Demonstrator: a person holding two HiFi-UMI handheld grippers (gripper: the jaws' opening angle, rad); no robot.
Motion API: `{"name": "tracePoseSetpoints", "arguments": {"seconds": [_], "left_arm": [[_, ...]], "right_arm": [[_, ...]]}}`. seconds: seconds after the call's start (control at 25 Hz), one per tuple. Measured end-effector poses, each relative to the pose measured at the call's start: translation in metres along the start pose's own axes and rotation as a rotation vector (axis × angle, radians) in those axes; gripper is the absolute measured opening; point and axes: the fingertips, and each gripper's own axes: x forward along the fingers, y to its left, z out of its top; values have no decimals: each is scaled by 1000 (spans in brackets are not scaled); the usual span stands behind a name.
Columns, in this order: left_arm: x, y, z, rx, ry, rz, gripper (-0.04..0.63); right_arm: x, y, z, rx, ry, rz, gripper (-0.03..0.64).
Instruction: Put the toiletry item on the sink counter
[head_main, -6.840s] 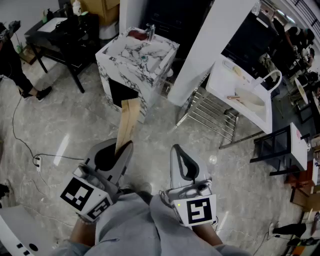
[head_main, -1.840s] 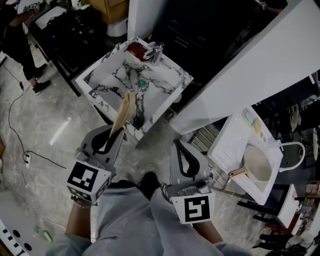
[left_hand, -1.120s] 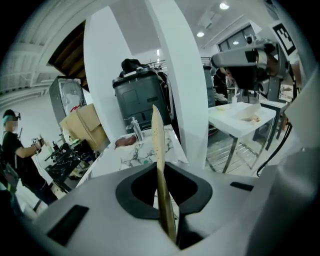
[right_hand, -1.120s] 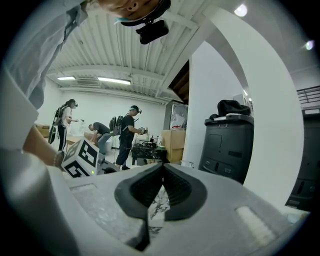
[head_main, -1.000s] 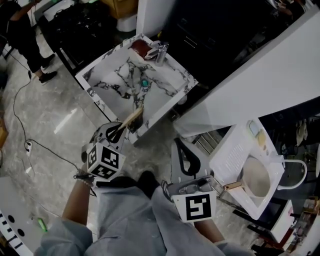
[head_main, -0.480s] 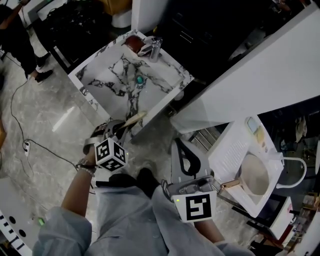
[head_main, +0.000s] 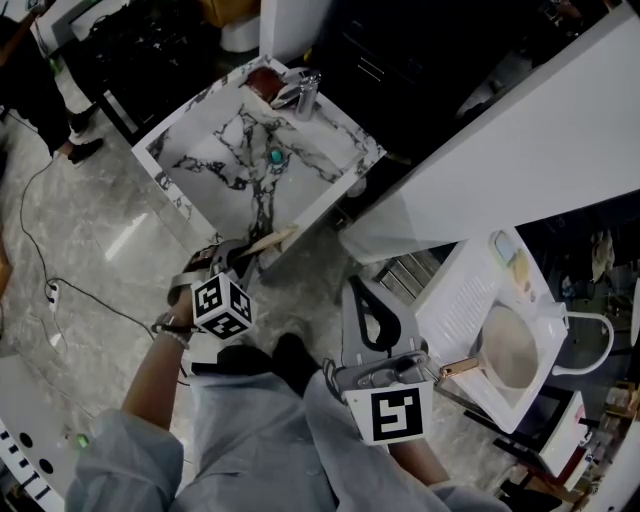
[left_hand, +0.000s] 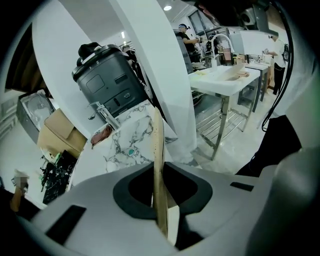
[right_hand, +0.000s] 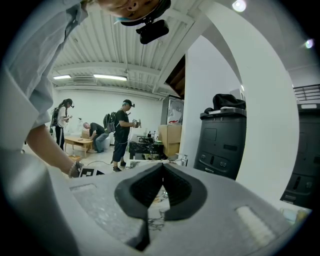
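The head view is dim and underexposed, its upper middle sunk in near-black shadow. The glossy floor (head_main: 125, 235) throws back a pale streak of glare there, and the marble sink counter (head_main: 200, 170) and white partition (head_main: 500, 150) stand out brightest. Both gripper views bend strongly at the edges, with black vignetted corners and a soft, unfocused foreground; ceiling strip lights (right_hand: 112, 77) light the right one evenly, and a ceiling spot (left_hand: 166, 8) glares in the left.
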Motion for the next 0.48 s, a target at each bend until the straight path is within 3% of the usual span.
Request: {"name": "tracePoseSetpoints", "arguments": {"seconds": [0.48], "left_arm": [[-2, -8, 3, -79, -31, -63, 60]], "right_arm": [[-1, 0, -1, 0, -3, 0, -3]]}}
